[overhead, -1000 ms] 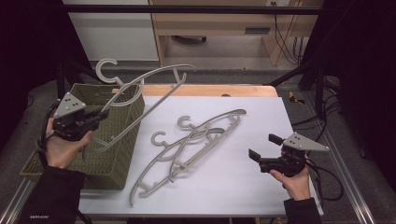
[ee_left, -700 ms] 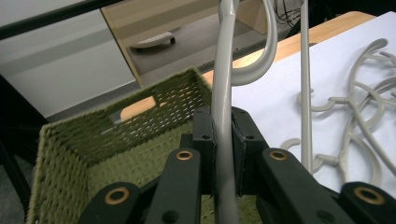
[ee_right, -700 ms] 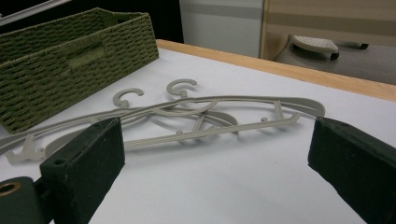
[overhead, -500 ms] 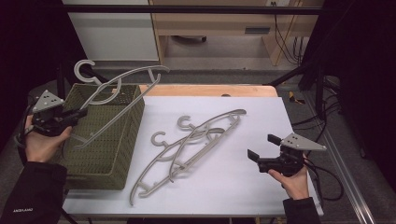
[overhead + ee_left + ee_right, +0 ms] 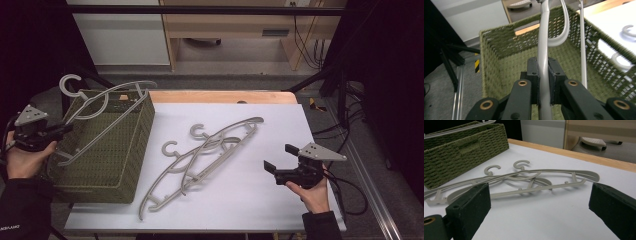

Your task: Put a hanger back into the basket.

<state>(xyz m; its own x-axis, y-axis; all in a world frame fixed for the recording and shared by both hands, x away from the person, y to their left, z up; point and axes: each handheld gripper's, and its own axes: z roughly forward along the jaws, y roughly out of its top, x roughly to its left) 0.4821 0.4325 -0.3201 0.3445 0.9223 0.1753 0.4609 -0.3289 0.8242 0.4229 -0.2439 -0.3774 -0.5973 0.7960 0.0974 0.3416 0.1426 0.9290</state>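
We are working over the green woven basket (image 5: pixel 107 150), the biggest thing on the white table (image 5: pixel 260 200), and we are lowering a grey hanger (image 5: pixel 102 107) into it with the left gripper (image 5: pixel 60 131). To do this step well, we are judging that the long hanger needs to be tipped so its length runs along the basket's longer side, with the far arm dipped below the rim first; let go too early and it is likely to bridge the rim and rock there (the hook end is standing well above the far wall for now).

The left gripper's jaws are clamped on the hanger's grey bar, which is running straight up between the pads (image 5: pixel 534 82) in the left gripper view and arching forward and away from us over the basket's open inside. The hanger's thin lower rail (image 5: pixel 582 50) is passing just beside the jaws on their right.

The right gripper (image 5: pixel 280 159) is standing with its jaws spread wide and nothing between them, resting low over the table. The two remaining hangers (image 5: pixel 210 150) are lying crossed on the table ahead of it and to its left, near but apart from its pads (image 5: pixel 470 206), their hooks (image 5: pixel 520 164) pointing toward the basket.
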